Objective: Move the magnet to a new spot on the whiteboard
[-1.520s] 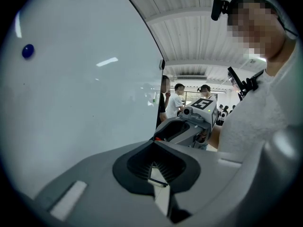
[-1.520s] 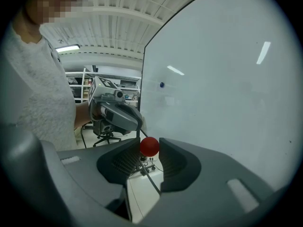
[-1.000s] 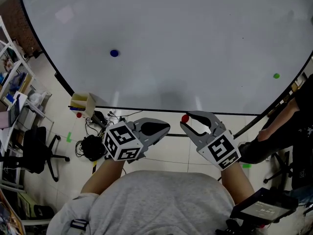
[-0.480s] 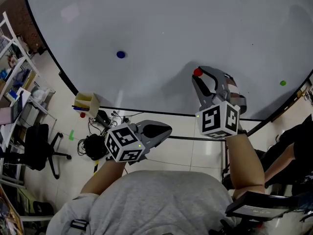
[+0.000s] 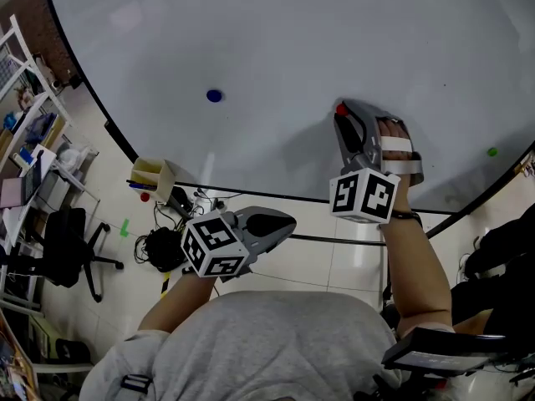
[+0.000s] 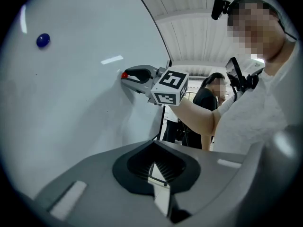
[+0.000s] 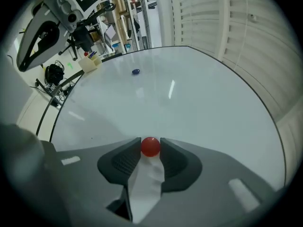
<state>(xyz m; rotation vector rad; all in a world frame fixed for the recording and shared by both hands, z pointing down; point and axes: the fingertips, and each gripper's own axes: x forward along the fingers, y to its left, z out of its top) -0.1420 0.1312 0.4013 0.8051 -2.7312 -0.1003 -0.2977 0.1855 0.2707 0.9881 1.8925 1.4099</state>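
Whiteboard: large, pale, dark-edged, filling the far half of the head view.

Red magnet: small ball, pinched between the tips of the right gripper, whose jaws are closing on it. Both pads touch its sides in the right gripper view. It sits on the right part of the board, near the dark near edge. From the left gripper view the ball seems to rest against the board face, though the contact itself is too small to confirm.

Left gripper: jaws pressed together, nothing between them. It is held close to the person's body, nearer than the board's edge and well apart from the right one.

Blue magnet: on the board, left of the red one and well apart from it; present in all three views.

Green dot: at the board's right edge; head view only.

Yellowish box: at the board's near left edge; head and right gripper views.

Office chair: on the floor, left.

Second person: behind the right arm, in the left gripper view.
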